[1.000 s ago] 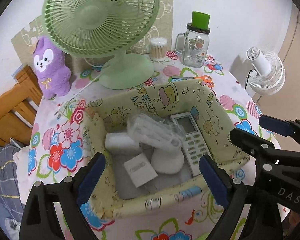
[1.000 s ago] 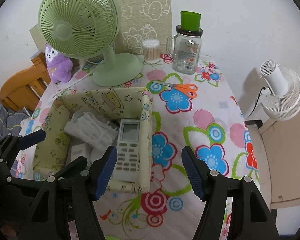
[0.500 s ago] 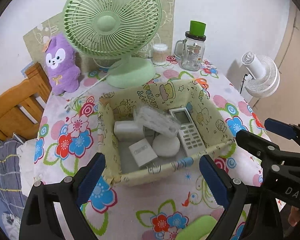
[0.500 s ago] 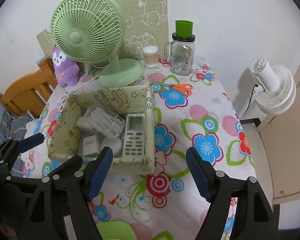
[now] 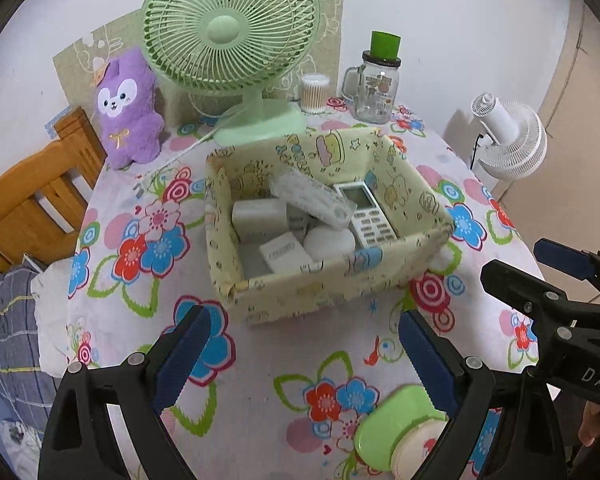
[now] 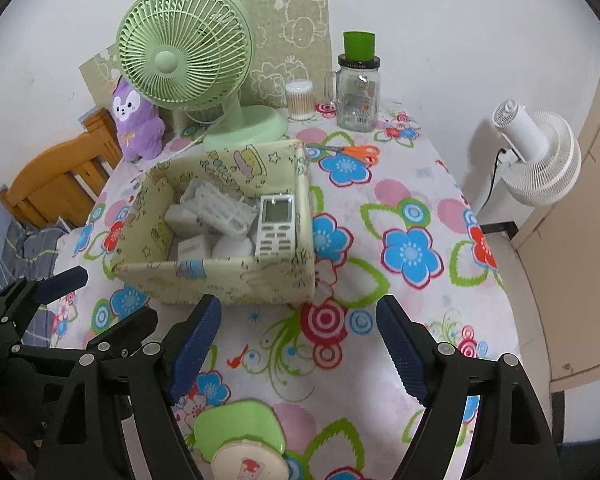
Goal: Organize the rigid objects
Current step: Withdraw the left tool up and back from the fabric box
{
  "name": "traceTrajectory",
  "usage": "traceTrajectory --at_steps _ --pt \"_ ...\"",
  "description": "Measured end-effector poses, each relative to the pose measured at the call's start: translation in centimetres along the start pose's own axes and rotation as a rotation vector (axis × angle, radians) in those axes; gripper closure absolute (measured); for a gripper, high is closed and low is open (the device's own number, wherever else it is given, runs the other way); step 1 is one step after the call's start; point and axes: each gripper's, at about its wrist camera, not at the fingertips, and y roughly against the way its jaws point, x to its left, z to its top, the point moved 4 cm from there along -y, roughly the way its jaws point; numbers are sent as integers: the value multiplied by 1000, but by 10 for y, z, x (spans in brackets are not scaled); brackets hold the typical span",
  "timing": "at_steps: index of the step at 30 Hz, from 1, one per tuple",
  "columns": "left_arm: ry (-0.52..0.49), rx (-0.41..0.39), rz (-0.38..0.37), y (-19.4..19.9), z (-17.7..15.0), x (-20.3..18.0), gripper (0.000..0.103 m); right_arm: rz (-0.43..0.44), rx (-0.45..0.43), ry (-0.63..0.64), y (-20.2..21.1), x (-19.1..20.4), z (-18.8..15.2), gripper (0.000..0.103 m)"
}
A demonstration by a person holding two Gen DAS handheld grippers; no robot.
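Left wrist view: the left gripper (image 5: 304, 354) and right gripper (image 6: 298, 342) hover with jaws spread, empty; the fabric box (image 5: 328, 280) sits at 12 o'clock.

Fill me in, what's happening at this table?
A person is tidying small items into the fabric box. A remote, white blocks and a clear plastic tray lie inside. The left gripper and the right gripper are open, holding nothing, hovering short of the box. A green case lies near them on the tablecloth.
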Motion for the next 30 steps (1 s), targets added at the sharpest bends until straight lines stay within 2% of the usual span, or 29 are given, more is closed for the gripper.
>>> traceTrajectory --at_steps 9,18,30 --pt "-20 -1 -17 2 -20 3 7 -20 2 -25 7 4 -22 21" --pt "-33 9 -25 -1 -38 5 7 -74 -48 -20 17 9 -44 21" --pt "-25 35 -29 -10 -62 8 7 -52 -21 -48 10 10 -72 21"
